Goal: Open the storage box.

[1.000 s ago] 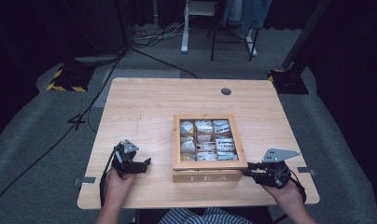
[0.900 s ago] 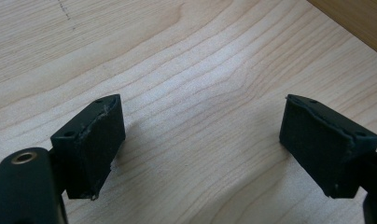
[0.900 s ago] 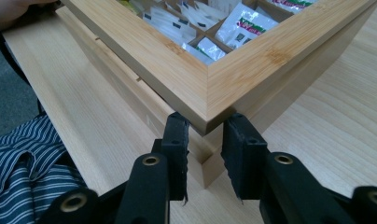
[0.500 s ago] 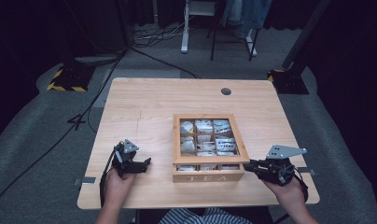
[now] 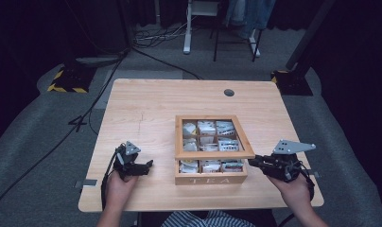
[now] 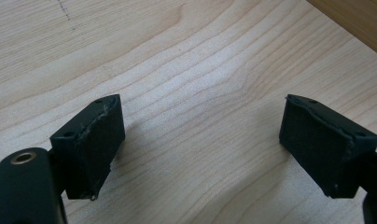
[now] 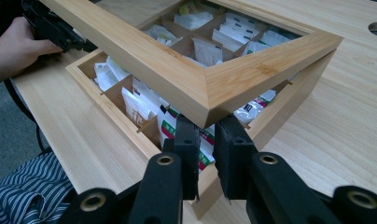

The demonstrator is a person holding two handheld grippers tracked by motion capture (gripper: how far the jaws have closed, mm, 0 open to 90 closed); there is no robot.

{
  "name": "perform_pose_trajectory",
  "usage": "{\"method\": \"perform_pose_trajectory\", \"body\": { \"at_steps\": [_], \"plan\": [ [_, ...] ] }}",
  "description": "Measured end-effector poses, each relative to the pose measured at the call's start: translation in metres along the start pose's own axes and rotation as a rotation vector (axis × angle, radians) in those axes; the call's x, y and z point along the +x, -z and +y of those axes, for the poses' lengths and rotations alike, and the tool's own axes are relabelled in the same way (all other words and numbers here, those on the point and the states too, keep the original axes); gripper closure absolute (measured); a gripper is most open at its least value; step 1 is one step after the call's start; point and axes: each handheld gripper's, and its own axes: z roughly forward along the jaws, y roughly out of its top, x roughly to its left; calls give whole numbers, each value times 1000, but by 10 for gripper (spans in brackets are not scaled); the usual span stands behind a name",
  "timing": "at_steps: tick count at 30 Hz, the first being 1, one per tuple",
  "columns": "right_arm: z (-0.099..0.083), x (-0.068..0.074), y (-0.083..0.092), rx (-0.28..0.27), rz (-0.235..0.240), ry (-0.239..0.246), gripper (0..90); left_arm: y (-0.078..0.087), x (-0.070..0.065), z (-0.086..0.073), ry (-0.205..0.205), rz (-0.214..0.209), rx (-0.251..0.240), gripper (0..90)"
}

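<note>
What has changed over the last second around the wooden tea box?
The right tongs have just been closing under the front corner of the glass-paned wooden lid and have raised it slightly off the wooden tea box; whether they pinch it is unclear. The left tongs stay open on the light wooden table; the box has not moved.

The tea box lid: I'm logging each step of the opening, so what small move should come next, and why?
Probably keep raising the lid: the right gripper, nearly shut, sits under its front corner, and the lid is tilted only slightly above the tea box. The left gripper rests open on the table.
</note>
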Motion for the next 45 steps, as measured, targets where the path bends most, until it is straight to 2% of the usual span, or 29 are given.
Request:
{"method": "perform_pose_trajectory", "body": {
  "at_steps": [10,16,20,24,28,32,41,43,45],
  "plan": [
    [11,-2,3,-23,-16,-3,795,-1,1,2,2,-1,-1,150],
    [20,-4,3,-45,-12,-32,794,-2,1,3,-2,4,0,150],
    [24,-4,4,-57,-12,-35,794,-3,1,3,2,0,2,150],
    [27,-4,4,-93,-7,-32,794,-3,1,3,3,1,0,152],
    [29,-2,2,-124,-29,3,794,-3,1,3,2,1,0,154],
    [29,2,2,-169,-85,49,807,-3,0,3,2,1,-1,154],
    [31,5,1,-223,-144,83,844,-2,0,3,-1,4,2,154],
    [34,6,1,-252,-154,88,860,-3,0,3,2,3,0,154],
    [35,6,0,-251,-160,98,866,-3,0,3,1,3,0,154]
  ]
}}
